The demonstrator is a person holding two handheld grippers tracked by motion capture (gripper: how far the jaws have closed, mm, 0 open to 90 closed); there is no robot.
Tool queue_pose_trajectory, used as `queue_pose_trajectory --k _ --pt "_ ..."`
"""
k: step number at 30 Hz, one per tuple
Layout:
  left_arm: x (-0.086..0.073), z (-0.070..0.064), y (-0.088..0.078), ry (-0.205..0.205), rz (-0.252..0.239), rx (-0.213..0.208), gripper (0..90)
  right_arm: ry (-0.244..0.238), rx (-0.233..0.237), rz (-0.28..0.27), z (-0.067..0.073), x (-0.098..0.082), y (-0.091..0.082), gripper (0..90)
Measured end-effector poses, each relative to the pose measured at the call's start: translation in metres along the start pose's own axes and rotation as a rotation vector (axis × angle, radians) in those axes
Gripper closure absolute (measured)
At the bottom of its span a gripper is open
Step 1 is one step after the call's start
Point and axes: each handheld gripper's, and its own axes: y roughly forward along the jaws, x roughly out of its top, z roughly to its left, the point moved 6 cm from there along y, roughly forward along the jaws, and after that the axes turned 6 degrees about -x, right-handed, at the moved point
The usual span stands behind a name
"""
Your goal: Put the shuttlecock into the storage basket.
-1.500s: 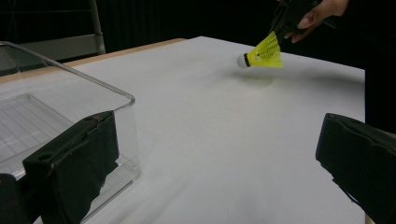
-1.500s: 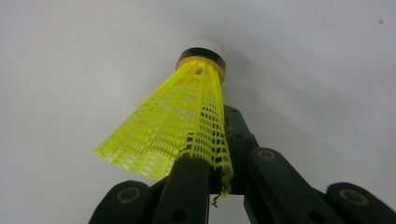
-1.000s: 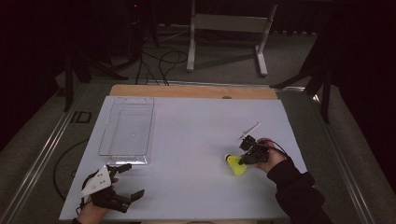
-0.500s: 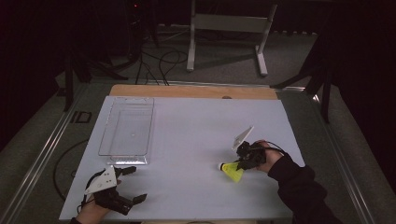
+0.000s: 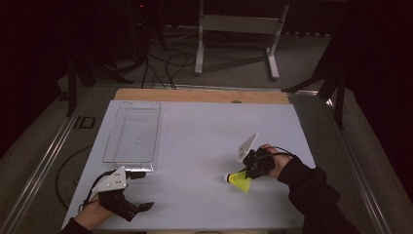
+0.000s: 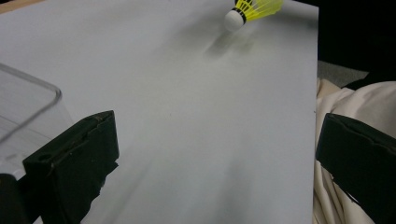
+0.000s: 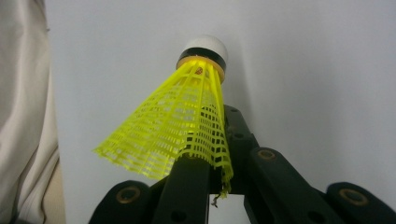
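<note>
Between right gripper (image 5: 246,171) jaws: yellow shuttlecock (image 5: 240,181) clamped by skirt edge, cork pointing away.

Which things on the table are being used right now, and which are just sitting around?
In use:
- yellow shuttlecock, pinched at its skirt by the right gripper
- clear plastic tray, likely where it goes
- left gripper, open, beside the tray

Just lying about:
- cables on the floor
- metal stand behind the table
</note>
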Motion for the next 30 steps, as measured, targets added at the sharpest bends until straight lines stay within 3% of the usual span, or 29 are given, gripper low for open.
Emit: queue_pose_trajectory --k 10,12,23,28,30 --pt "0.027 -0.002 0.006 0.05 0.039 -0.048 0.2 -0.042 0.029 -0.016 0.007 0.007 -0.008 89.4" --pt "0.039 -0.003 0.008 0.071 0.04 -0.072 0.2 -0.05 0.045 -0.023 0.01 0.01 -0.011 89.5" --pt "0.077 -0.008 0.019 0.077 0.088 -0.138 0.1 -0.083 0.068 -0.008 0.015 0.02 -0.014 89.5" --pt "0.09 -0.008 0.023 0.089 0.11 -0.129 0.2 -0.094 0.076 -0.004 0.017 0.024 -0.015 89.4" --pt "0.094 -0.008 0.024 0.102 0.128 -0.146 0.2 -0.09 0.077 -0.003 0.018 0.025 -0.015 89.5"
